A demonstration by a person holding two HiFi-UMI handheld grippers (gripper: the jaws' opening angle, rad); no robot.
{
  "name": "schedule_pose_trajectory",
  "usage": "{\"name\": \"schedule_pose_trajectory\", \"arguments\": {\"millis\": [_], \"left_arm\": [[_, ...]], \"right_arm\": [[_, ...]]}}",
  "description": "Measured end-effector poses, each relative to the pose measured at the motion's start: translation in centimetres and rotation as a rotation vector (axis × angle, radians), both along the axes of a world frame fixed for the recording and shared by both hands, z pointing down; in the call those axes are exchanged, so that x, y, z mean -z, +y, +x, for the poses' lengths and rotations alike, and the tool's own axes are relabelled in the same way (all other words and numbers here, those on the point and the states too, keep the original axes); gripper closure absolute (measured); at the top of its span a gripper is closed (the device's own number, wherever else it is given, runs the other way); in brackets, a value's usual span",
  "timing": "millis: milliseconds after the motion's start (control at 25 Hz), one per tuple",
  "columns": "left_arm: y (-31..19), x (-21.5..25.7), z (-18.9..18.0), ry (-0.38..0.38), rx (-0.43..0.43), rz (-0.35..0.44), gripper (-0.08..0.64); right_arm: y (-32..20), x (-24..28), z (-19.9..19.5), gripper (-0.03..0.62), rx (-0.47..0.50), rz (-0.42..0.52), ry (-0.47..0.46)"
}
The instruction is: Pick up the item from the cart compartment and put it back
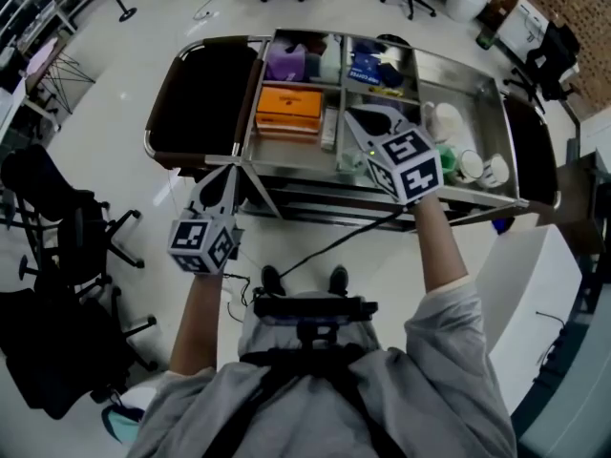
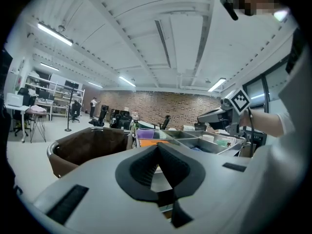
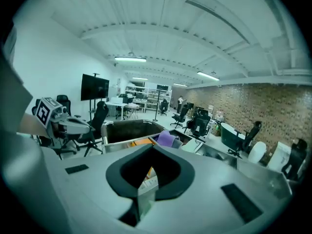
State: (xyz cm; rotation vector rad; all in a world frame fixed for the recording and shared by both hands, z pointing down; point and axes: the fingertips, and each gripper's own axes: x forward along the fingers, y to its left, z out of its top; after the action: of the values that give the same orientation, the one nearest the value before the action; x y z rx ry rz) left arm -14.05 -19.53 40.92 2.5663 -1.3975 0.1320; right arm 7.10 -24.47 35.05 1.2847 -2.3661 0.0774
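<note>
- Right gripper (image 3: 152, 147) clamped on a thin pale item (image 3: 145, 191); jaws drawn tight, tips meeting, with the item standing edge-on in the slot between the pads.
- In the head view, right gripper (image 1: 353, 115) up over the middle of the cart (image 1: 482, 98), above the front compartments and pointing toward the far side; the item itself too small to make out from there.
- Left gripper (image 2: 157, 146) closed too, tips together, nothing between them.
- In the head view, left gripper (image 1: 227, 172) off the cart's near left corner, outside the compartments, well apart from the right one.
- Orange box (image 1: 289, 108) lying flat in a left compartment, with a purple item (image 1: 284, 62) in the compartment just behind it.
- Blue packet (image 1: 366, 68) in a far middle compartment.
- White cups (image 1: 473, 165) grouped in the right compartment.
- Dark brown bin (image 1: 200, 93) hanging at the cart's left end, beside the orange box's compartment.
- Office chairs and a pale floor all around the cart.
</note>
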Motion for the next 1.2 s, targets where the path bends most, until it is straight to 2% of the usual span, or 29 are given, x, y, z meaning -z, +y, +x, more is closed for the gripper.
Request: {"name": "schedule_pose_trajectory", "arguments": {"millis": [320, 520, 720, 960, 1200], "left_arm": [[0.9, 0.1, 0.0, -0.026, -0.007, 0.001, 0.558], [1.3, 0.1, 0.0, -0.023, -0.009, 0.001, 0.558], [1.6, 0.1, 0.0, -0.016, -0.009, -0.001, 0.558], [1.9, 0.1, -0.1, -0.025, -0.009, -0.006, 0.558], [1.9, 0.2, -0.2, -0.025, -0.008, -0.002, 0.558]], "right_arm": [[6.6, -0.6, 3.8, 0.581, -0.142, 0.02, -0.35], [9.8, -2.1, 6.0, 0.583, -0.25, 0.029, -0.459], [11.5, -3.2, 6.8, 0.583, -0.286, 0.02, -0.456], [12.3, -3.5, 6.7, 0.583, -0.276, 0.037, -0.392], [12.5, -3.5, 6.6, 0.583, -0.277, 0.036, -0.387]]}}
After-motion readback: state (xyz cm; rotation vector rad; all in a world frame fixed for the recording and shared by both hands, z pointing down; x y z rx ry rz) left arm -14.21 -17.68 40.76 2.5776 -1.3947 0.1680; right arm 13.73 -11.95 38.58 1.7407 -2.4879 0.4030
